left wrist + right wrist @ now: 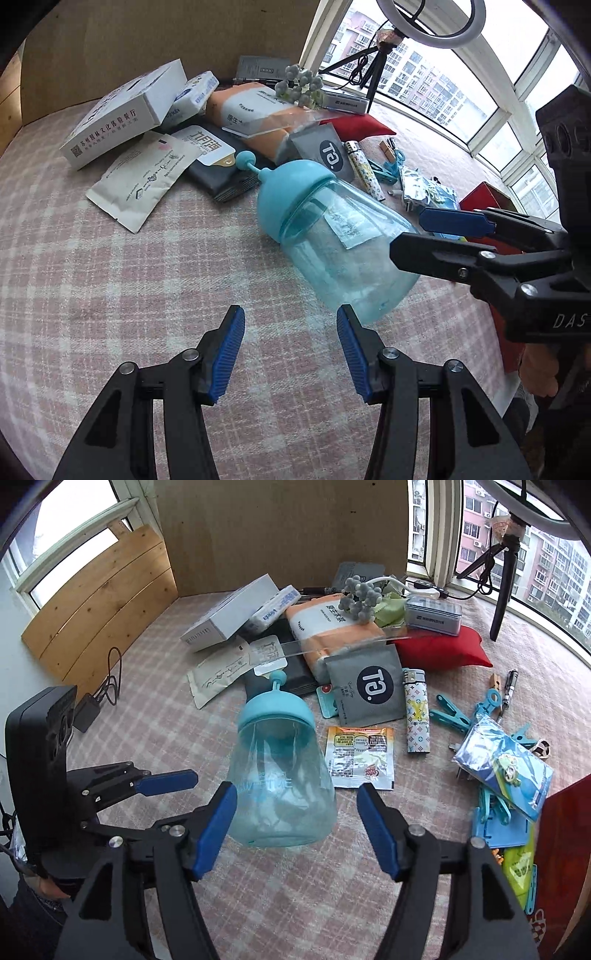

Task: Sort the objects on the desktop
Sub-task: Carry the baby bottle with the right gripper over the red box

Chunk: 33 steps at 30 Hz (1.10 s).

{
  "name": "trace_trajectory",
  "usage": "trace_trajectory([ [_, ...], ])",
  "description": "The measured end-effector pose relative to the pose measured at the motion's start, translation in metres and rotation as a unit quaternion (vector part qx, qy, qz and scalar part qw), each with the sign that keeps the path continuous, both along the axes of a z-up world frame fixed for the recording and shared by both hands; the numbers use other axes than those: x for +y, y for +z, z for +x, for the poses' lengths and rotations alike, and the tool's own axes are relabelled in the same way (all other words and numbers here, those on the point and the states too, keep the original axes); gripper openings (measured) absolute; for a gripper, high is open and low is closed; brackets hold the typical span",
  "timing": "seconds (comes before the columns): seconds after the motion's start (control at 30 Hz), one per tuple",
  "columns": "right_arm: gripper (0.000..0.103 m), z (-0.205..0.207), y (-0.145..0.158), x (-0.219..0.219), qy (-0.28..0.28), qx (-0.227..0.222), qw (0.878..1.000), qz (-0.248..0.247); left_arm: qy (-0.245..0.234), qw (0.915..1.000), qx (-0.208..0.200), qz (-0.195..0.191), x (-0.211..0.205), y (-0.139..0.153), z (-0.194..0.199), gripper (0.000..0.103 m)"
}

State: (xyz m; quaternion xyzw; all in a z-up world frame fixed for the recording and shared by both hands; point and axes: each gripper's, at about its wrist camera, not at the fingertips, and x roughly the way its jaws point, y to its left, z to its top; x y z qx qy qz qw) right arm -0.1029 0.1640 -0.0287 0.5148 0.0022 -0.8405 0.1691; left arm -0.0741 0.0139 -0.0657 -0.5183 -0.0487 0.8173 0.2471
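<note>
A clear blue bottle (332, 236) with a teal cap lies tilted on the pink plaid cloth, cap toward the clutter; it also shows in the right wrist view (279, 775). My right gripper (295, 827) is open, its blue pads on either side of the bottle's base, the left pad at the bottle wall. From the left wrist view that gripper (428, 236) reaches in from the right. My left gripper (290, 354) is open and empty, just in front of the bottle's base.
A pile sits behind the bottle: white box (122, 114), orange tissue pack (332, 631), grey sachet (369, 690), lighter (417, 716), snack packet (360, 757), red cushion (439, 650). Teal clips and packets (498, 760) lie right. A tripod (502, 576) stands by the window.
</note>
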Motion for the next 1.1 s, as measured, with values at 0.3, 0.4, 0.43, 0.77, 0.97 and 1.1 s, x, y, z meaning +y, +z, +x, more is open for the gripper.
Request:
trace_trajectory([
  [0.3,0.072,-0.010,-0.011,-0.007,0.003,-0.012,1.000,-0.004,-0.005,0.9996,0.006,0.026,0.031,0.002,-0.002,0.052],
  [0.4,0.074,-0.014,-0.014,-0.009,0.005,-0.016,1.000,-0.005,-0.003,0.9994,0.009,0.033,0.035,0.001,-0.003,0.052],
  [0.43,0.074,-0.015,-0.016,-0.010,0.005,-0.017,1.000,-0.005,-0.003,0.9994,0.012,0.033,0.038,0.000,-0.005,0.052],
  [0.77,0.074,-0.009,-0.016,-0.013,-0.014,-0.002,1.000,-0.002,0.002,0.9990,0.040,0.019,0.040,0.010,-0.005,0.052],
  [0.97,0.073,0.001,-0.013,-0.010,-0.033,0.002,0.999,-0.022,0.001,0.9987,0.046,0.020,0.037,0.018,0.000,0.052],
  [1.1,0.073,0.011,-0.004,-0.007,-0.040,0.014,0.999,-0.030,-0.002,0.9985,0.051,0.019,0.037,0.023,0.005,0.052],
])
